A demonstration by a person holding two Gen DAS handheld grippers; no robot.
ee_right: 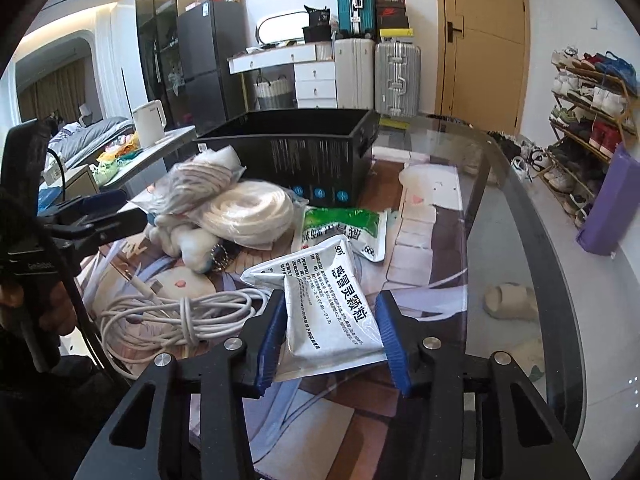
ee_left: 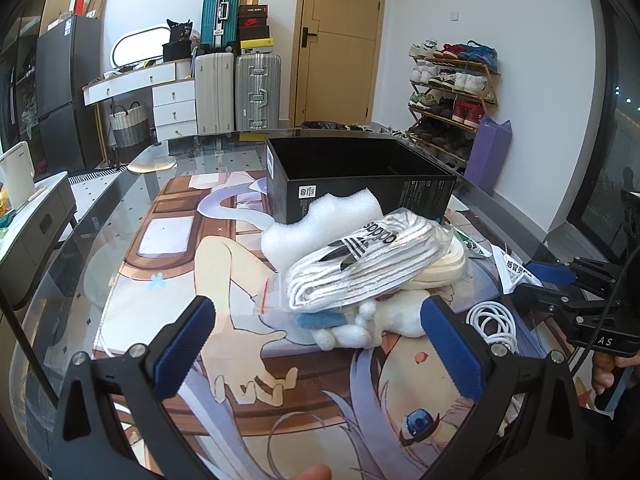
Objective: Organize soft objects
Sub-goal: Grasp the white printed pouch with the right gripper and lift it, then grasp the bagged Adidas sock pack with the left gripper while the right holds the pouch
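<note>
The right gripper [ee_right: 330,338] is closed on a white sachet [ee_right: 332,300], pinched betw. both blue pads, held just above the printed mat [ee_right: 420,236]. The left gripper [ee_left: 320,350] is spread wide w/ nothing betw. its pads, low over the mat. Just ahead a pile is seen: plush toy [ee_left: 360,326] at the bottom, bagged socks [ee_left: 368,264] on top, rope coil [ee_right: 248,208] beside, foam [ee_left: 320,220] behind. A white cable [ee_right: 176,316] and green sachet [ee_right: 344,220] lie nearby. Farther back the black box [ee_left: 356,178] stands open; its floor is hidden by its walls, so contents can't be told.
</note>
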